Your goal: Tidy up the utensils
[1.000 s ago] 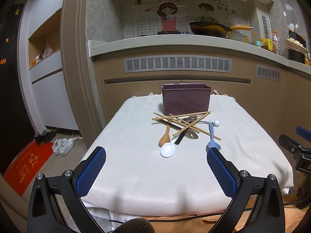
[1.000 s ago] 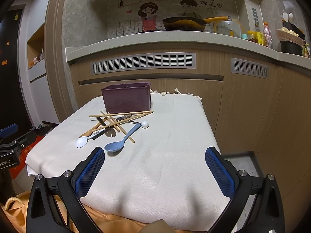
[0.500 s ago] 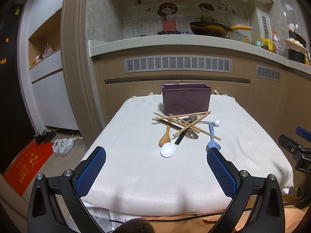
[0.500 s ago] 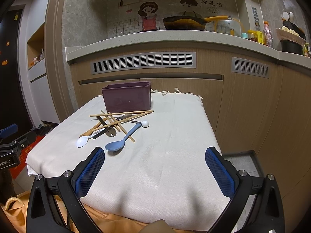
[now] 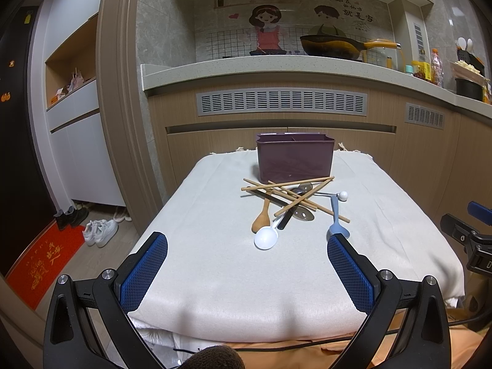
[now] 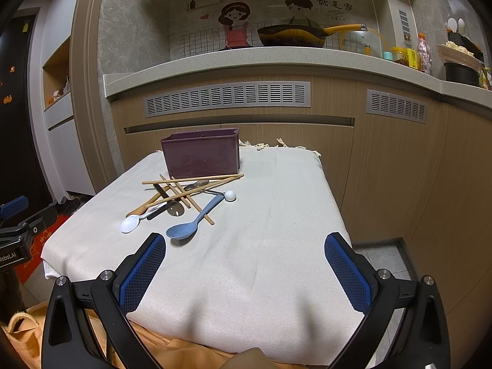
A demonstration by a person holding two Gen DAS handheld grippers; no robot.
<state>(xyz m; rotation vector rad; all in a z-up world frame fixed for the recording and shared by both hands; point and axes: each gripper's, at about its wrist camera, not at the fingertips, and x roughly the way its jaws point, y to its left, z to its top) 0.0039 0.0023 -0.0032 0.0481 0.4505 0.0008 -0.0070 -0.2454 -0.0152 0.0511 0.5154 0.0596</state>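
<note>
I have the left gripper (image 5: 247, 272) and the right gripper (image 6: 245, 272) both held back off the near edge of the surface (image 6: 261, 264), jaws spread wide and holding nothing; I judge that keeps the whole pile in sight before I pick a first piece.

Nearest me lie the blue spoon (image 6: 192, 223) and the white spoon (image 5: 267, 240), bowls toward the near edge and clear of the sticks at that end, so they look the easiest to lift. Just beyond, the wooden spoon (image 5: 263, 215), a metal spoon (image 5: 303, 213) and a white ball-ended utensil (image 6: 229, 196) sit in the heap under crossed chopsticks (image 5: 289, 186). Those sticks overlap several handles, so I expect pulling anything from beneath would drag its neighbours.

Behind the pile, toward the far edge, stands the purple holder (image 5: 295, 160), upright, its divided inside apparently empty; some chopstick tips lie close against its front wall. Nothing blocks its mouth from above. Farther off is the kitchen counter (image 5: 276, 67) with a wok (image 5: 332, 46).
</note>
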